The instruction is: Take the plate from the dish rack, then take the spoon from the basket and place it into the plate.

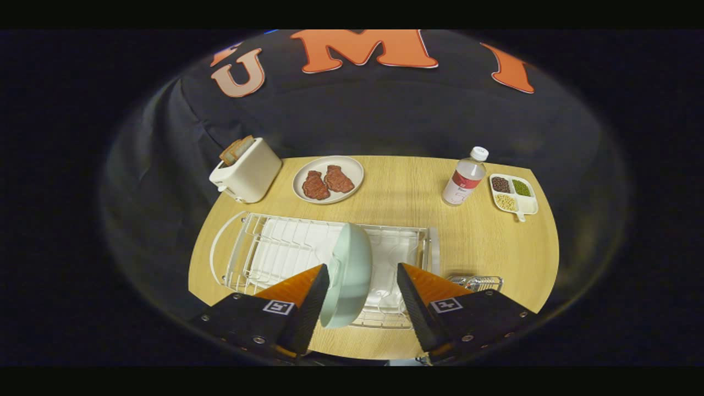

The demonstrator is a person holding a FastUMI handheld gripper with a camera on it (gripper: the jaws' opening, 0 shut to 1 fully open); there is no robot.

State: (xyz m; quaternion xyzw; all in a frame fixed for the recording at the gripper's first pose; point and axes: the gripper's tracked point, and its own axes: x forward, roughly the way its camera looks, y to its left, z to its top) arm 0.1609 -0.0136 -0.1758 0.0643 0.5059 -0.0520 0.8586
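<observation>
A pale green plate (352,275) stands on edge in the white wire dish rack (275,247) on the wooden table. My gripper (363,269) is open and hangs over the rack, with the plate between its two fingers. The left finger is close against the plate's rim, and a gap separates the right finger from the plate. A small wire basket (479,282) sits just right of the rack, partly hidden behind the right finger. I cannot make out what it holds.
Beyond the rack stand a white toaster (245,170) with bread in it, a plate with two pieces of meat (328,180), a water bottle (465,179) and a divided white tray of beans (513,195). Bare table (407,187) lies between plate and bottle.
</observation>
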